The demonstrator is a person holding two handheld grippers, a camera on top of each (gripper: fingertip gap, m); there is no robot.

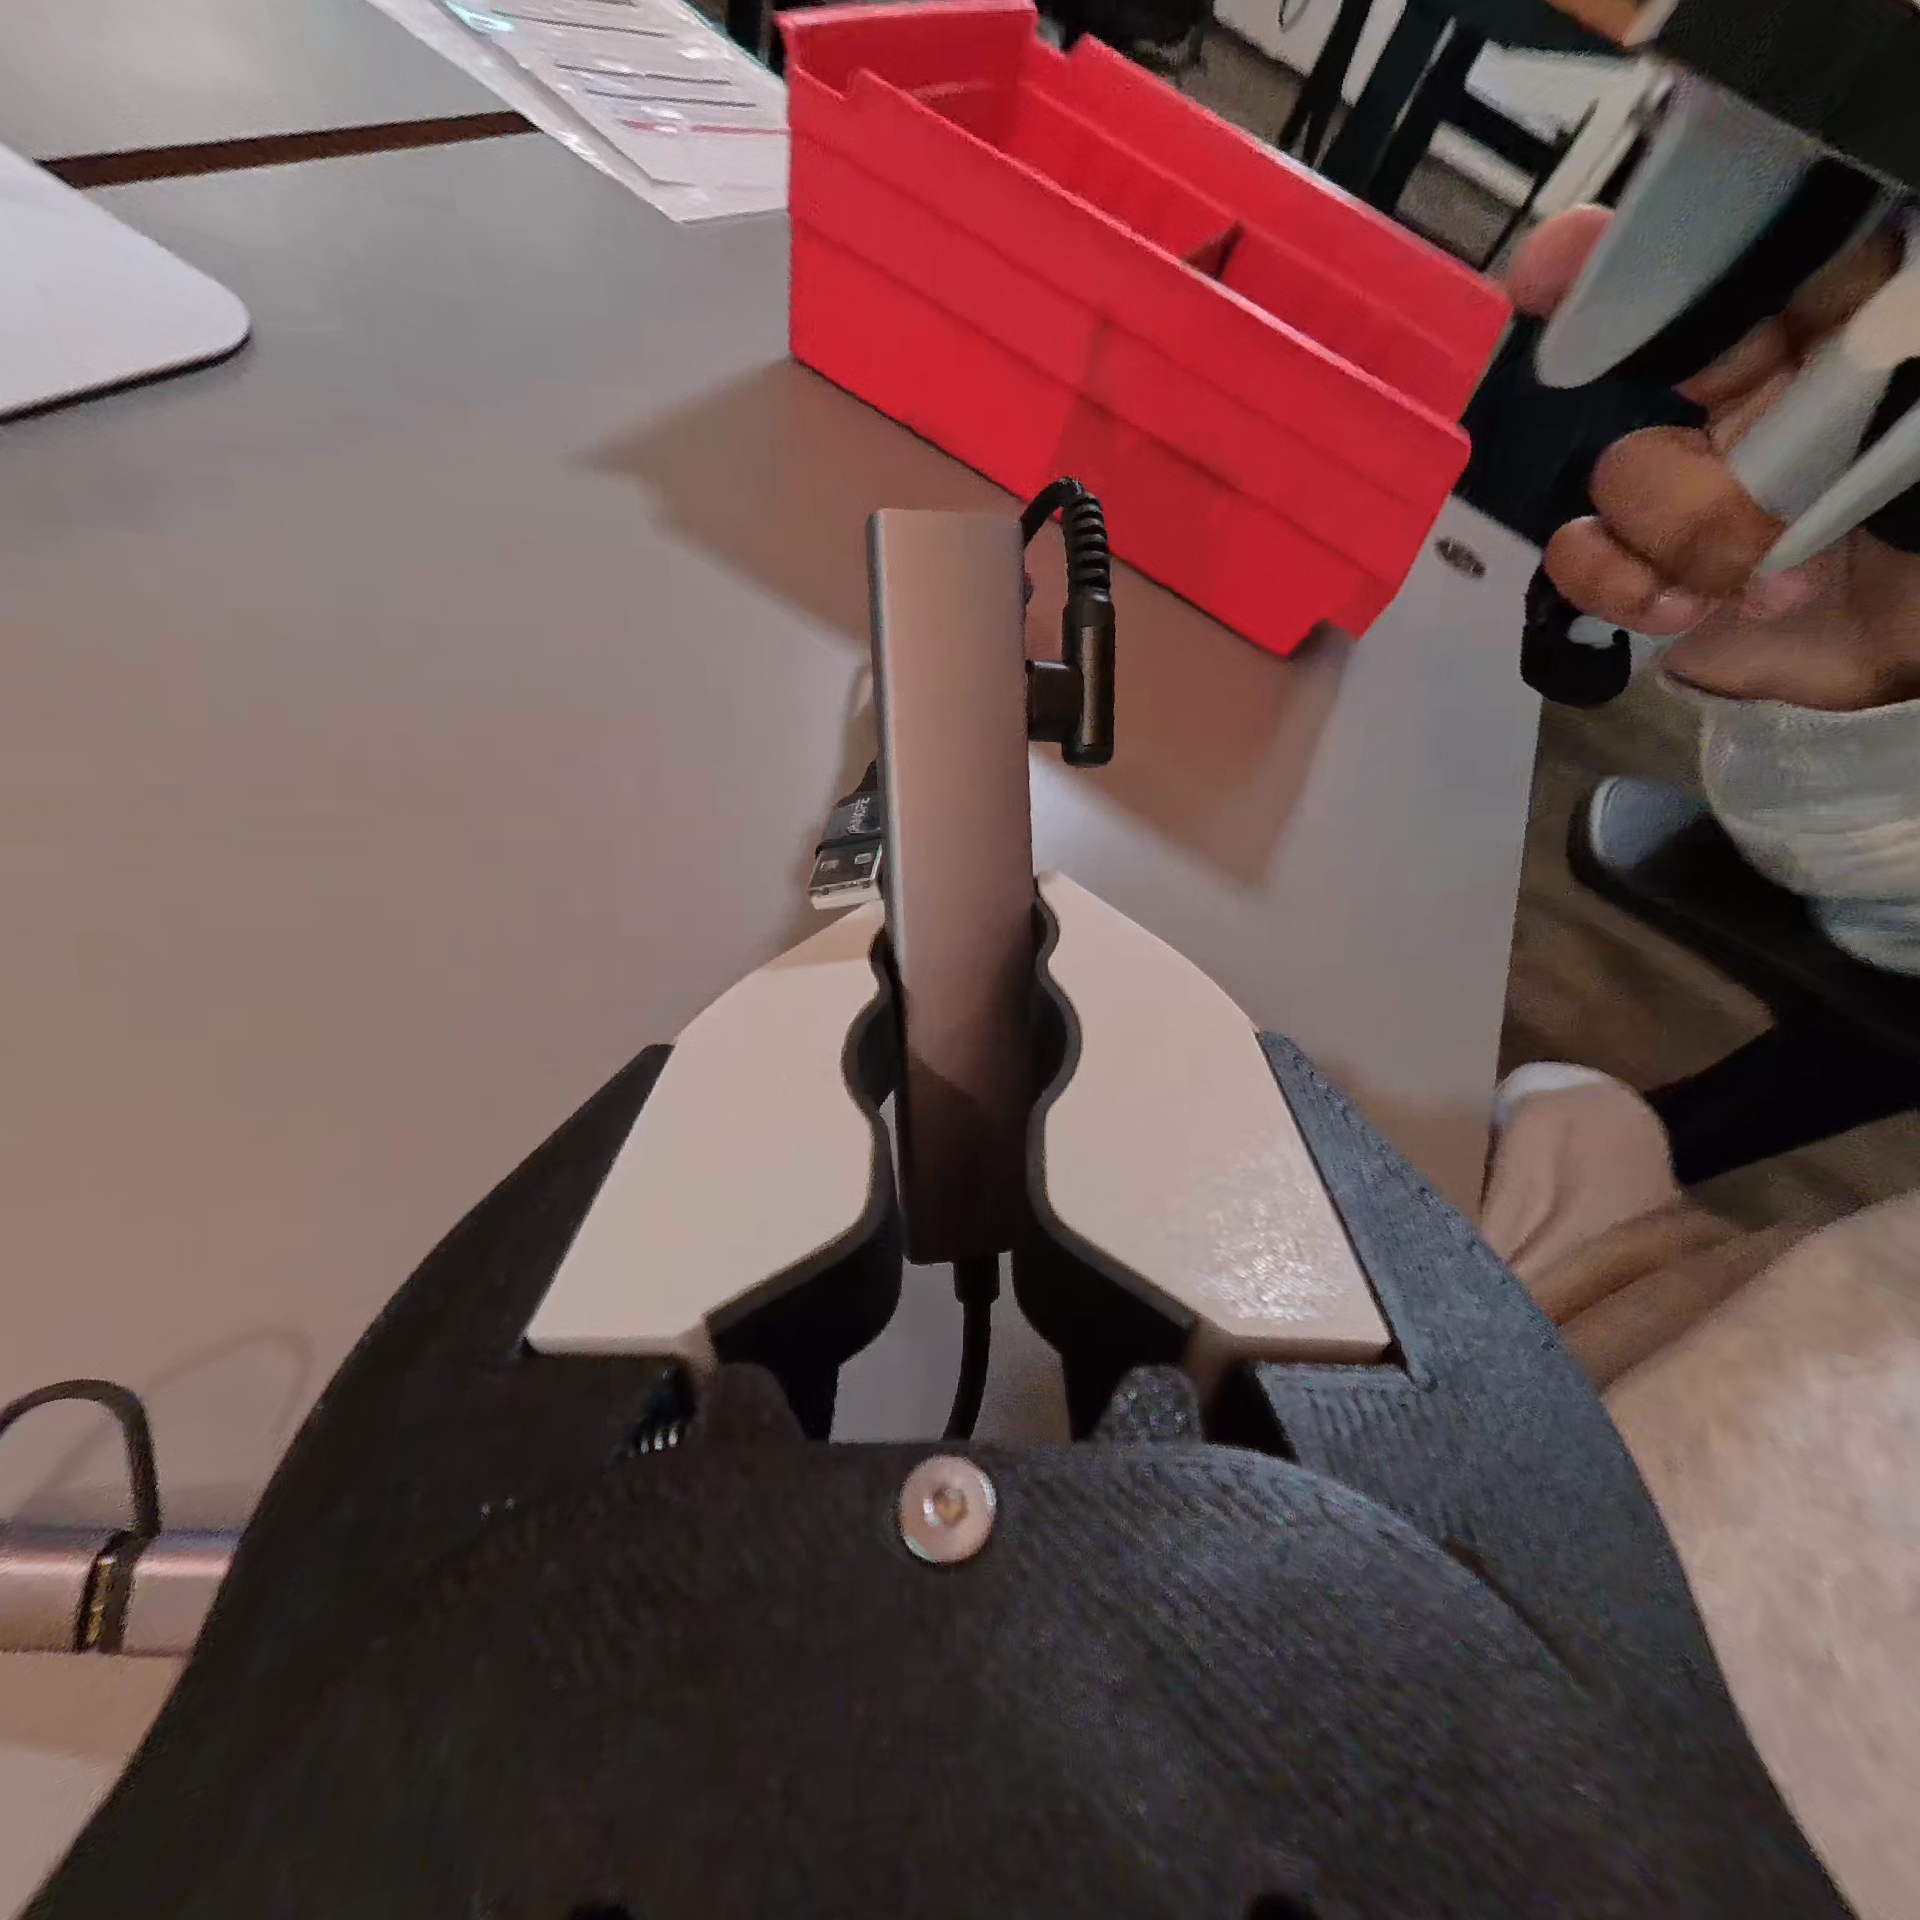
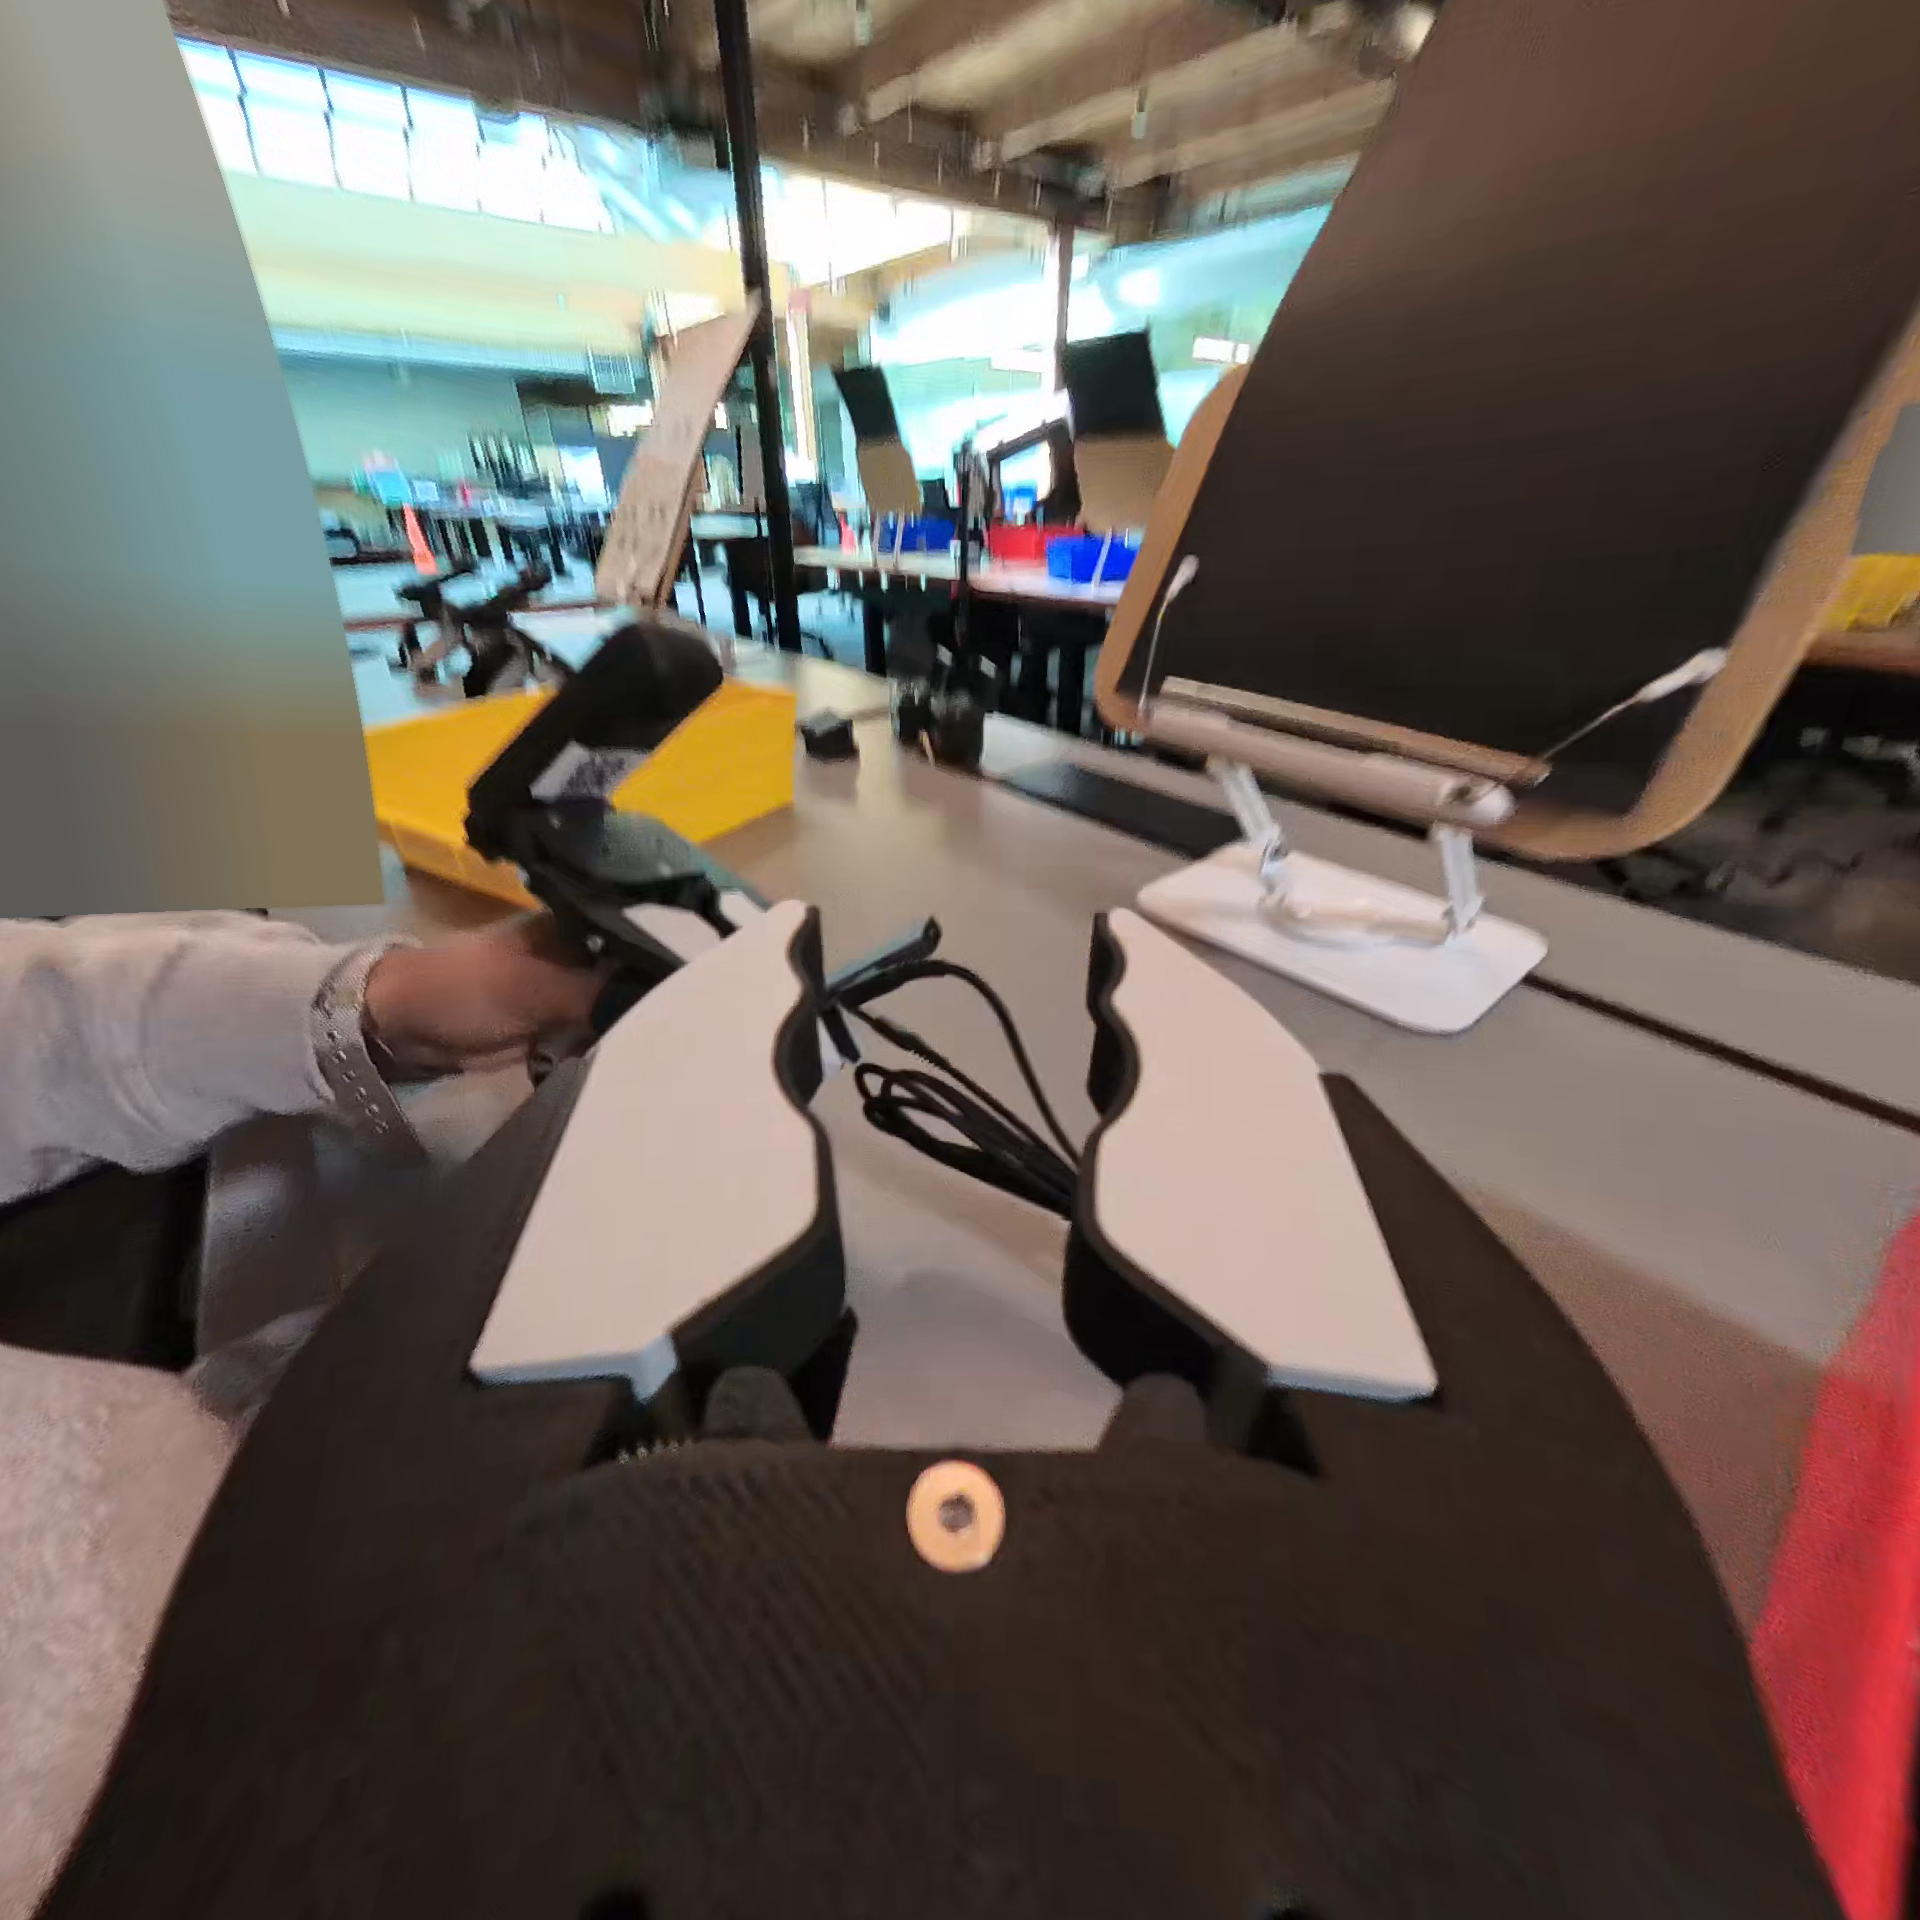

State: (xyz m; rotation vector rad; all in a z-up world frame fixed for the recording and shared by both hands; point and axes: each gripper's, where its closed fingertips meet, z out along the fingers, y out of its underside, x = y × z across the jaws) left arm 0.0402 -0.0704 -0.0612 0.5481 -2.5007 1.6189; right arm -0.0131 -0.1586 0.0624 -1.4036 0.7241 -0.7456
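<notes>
My left gripper [image 1: 961, 914] is shut on a slim grey USB hub [image 1: 951, 748] and holds it upright above the grey table [image 1: 416, 623]. A black angled plug [image 1: 1075, 665] with a braided cable sits in the hub's right side. A silver USB plug [image 1: 847, 852] shows at the hub's left edge. My right gripper [image 2: 951, 935] is open and empty above the table. Beyond its tips the left gripper [image 2: 623, 821] holds the hub [image 2: 878, 961], with a coil of black cable [image 2: 966, 1122] lying below. The right gripper also shows blurred in the left wrist view [image 1: 1766, 343].
A red bin [image 1: 1091, 291] stands on the table ahead. A white stand base [image 1: 94, 301] lies at left; it bears a monitor [image 2: 1507, 416] on a white base [image 2: 1351, 956]. A yellow bin [image 2: 665, 758] sits far left. Another grey hub [image 1: 62, 1600] lies near. There is about 15 centimetres between the tips of the two grippers.
</notes>
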